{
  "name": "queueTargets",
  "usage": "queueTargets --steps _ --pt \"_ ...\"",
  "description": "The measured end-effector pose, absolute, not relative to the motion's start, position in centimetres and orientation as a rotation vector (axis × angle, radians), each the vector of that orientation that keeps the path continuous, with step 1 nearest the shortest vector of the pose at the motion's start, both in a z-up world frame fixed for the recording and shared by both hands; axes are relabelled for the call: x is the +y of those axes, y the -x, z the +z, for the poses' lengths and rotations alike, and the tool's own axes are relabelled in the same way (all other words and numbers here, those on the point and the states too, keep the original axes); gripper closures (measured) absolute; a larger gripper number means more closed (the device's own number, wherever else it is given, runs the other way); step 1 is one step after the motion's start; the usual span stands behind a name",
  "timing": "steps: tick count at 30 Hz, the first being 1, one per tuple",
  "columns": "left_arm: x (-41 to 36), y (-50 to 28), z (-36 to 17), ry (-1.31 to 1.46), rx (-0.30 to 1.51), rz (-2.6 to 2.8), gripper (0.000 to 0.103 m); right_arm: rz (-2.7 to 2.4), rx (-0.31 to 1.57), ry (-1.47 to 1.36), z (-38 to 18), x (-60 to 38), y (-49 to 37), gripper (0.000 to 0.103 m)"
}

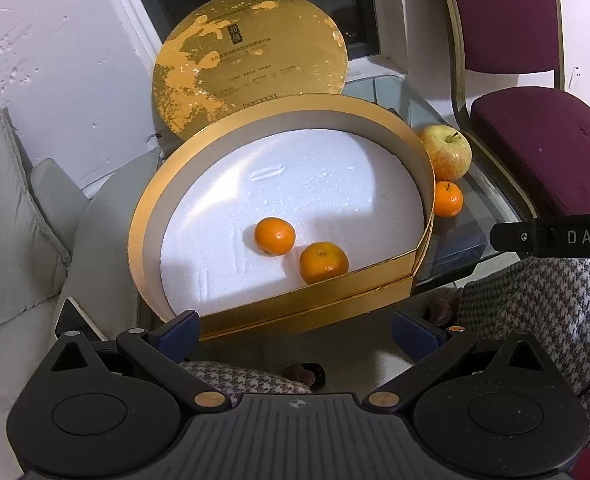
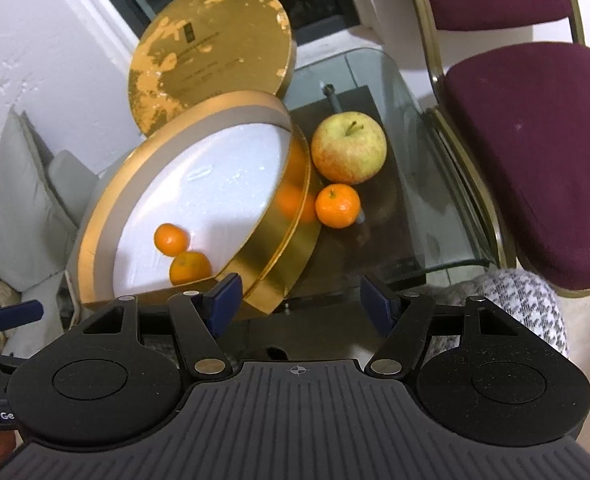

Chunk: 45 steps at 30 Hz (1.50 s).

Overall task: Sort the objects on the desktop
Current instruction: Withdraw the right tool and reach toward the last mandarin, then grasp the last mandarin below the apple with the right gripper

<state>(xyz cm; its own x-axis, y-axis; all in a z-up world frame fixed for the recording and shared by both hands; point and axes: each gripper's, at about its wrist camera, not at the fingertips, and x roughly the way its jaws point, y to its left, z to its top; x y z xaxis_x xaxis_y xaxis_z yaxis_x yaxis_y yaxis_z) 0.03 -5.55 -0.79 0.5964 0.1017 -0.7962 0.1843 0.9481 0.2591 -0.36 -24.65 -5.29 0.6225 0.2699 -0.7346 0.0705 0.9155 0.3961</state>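
Orange mandarins, two boxed [image 1: 275, 235] [image 1: 323, 262], one outside [image 2: 337, 205], one apple [image 2: 348, 148]

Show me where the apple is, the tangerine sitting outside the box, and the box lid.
apple [image 2: 348, 148], right wrist view, middle of its skin below the stem.
tangerine outside the box [image 2: 337, 205], right wrist view, centre of the fruit.
box lid [image 1: 251, 62], left wrist view, middle of its gold face.

Glass table [image 2: 407, 92] carries gold round box [image 2: 279, 240], apple [image 2: 349, 148], tangerine [image 2: 338, 205] beside box.
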Motion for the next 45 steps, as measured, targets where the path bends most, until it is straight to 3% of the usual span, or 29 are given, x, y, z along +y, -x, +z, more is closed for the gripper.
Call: queueTargets --steps 10,24,37,45 --pt "-5.1 -2.1 -0.9 -0.293 0.934 -0.036 0.001 0.086 0.897 -0.430 -6.7 -25.8 -1.5 0.027" --pt "-4.0 -6.3 -2.5 -0.228 0.970 0.008 0.001 0.032 0.913 -0.525 -10.3 -27.2 -7.8 0.047" --pt "-2.9 -7.5 -3.7 -0.203 1.001 0.008 0.001 0.010 0.962 -0.716 -13.8 -27.8 -11.5 0.048" --pt "-2.7 -7.6 -3.9 -0.197 1.011 0.013 0.001 -0.010 0.975 -0.765 -14.7 -28.0 -12.4 0.059"
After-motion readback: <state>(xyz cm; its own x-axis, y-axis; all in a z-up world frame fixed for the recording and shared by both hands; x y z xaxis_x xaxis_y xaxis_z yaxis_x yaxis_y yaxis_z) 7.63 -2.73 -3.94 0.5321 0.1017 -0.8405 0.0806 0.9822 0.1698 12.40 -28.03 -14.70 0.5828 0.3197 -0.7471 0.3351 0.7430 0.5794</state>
